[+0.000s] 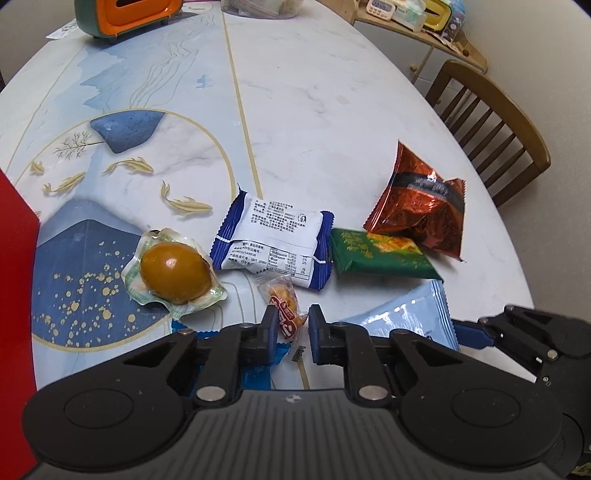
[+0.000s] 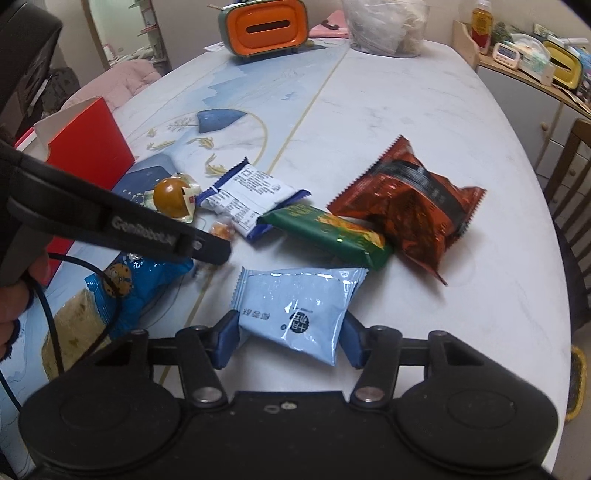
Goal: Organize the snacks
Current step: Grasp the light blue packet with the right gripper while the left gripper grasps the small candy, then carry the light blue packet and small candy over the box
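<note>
My left gripper (image 1: 293, 319) points down at the table, shut on a small orange candy (image 1: 282, 295) in a clear wrapper. In the right wrist view its black body crosses from the left, and the candy (image 2: 221, 229) shows just past its tip. My right gripper (image 2: 290, 343) has a light blue packet (image 2: 295, 302) between its blue pads, which touch the packet's two sides as it lies on the table. The same packet (image 1: 406, 317) shows at the lower right of the left wrist view. Other snacks lie around: a packed brown egg (image 1: 173, 273), a white-and-blue packet (image 1: 273, 240), a green packet (image 1: 380, 254) and a red foil bag (image 1: 421, 206).
A red box (image 2: 88, 144) stands open at the table's left side. A blue cookie packet (image 2: 129, 284) lies under the left gripper. An orange tissue box (image 2: 266, 26) and a clear container (image 2: 384, 26) stand at the far edge. A wooden chair (image 1: 491, 122) is on the right.
</note>
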`<state>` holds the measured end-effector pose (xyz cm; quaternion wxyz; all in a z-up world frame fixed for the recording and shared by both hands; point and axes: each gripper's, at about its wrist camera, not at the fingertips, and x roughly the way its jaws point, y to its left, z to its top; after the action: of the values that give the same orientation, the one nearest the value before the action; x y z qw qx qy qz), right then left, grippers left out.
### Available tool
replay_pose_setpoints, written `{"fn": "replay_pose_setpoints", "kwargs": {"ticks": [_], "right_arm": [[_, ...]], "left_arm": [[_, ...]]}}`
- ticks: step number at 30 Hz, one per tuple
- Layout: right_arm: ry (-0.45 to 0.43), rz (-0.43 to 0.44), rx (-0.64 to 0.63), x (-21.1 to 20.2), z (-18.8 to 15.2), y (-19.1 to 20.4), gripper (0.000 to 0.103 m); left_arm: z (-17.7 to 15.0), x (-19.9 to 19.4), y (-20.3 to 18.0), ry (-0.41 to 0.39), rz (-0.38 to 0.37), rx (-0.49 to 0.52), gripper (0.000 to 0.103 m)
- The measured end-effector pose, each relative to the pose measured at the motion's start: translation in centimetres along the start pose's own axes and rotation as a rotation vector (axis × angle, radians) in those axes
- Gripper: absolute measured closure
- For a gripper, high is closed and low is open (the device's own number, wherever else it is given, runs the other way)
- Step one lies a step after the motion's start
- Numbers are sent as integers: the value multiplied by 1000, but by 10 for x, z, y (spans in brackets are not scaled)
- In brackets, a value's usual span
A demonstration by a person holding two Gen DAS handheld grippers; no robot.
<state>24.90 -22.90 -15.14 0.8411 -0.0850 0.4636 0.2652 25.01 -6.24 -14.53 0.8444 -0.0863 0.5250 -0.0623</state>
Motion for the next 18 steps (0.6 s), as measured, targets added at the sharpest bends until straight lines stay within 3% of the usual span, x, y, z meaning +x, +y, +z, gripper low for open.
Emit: {"fn": "replay_pose_setpoints", "kwargs": {"ticks": [18], "right_arm": [[-82,-3,57,-58,-14,-1,51]], "left_arm": [[-19,-61,5,-73,-57,-63,87]]}}
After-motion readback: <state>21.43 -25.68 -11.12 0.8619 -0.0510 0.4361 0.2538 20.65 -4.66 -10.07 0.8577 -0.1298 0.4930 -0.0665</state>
